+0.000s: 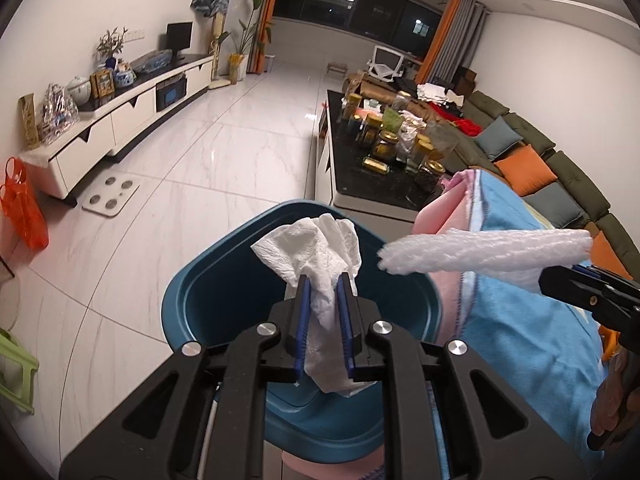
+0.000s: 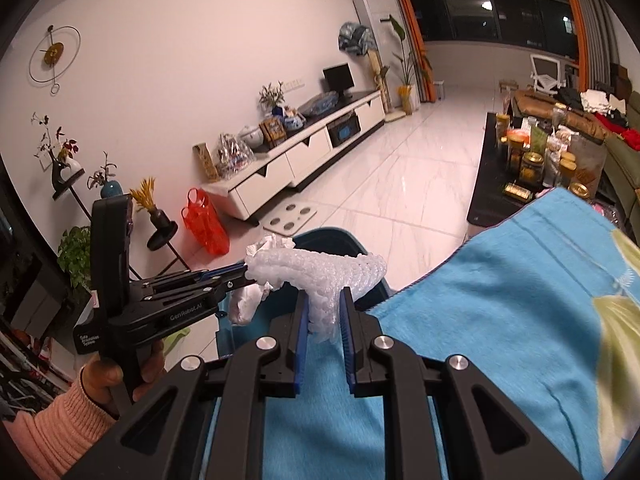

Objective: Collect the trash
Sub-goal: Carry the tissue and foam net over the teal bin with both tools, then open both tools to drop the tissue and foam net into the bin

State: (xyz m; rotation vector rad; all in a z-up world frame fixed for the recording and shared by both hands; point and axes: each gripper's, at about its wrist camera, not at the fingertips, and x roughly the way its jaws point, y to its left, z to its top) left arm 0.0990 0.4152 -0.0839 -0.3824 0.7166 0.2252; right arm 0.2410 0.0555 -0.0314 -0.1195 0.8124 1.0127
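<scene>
Drop-off step, I'd say: left gripper [image 1: 324,280] pinches a crumpled white paper towel [image 1: 320,252] over the open teal plastic bin [image 1: 208,280], right gripper [image 2: 325,294] pinches white foam netting [image 2: 320,270] near the bin's rim. Next: let go over the opening.
</scene>
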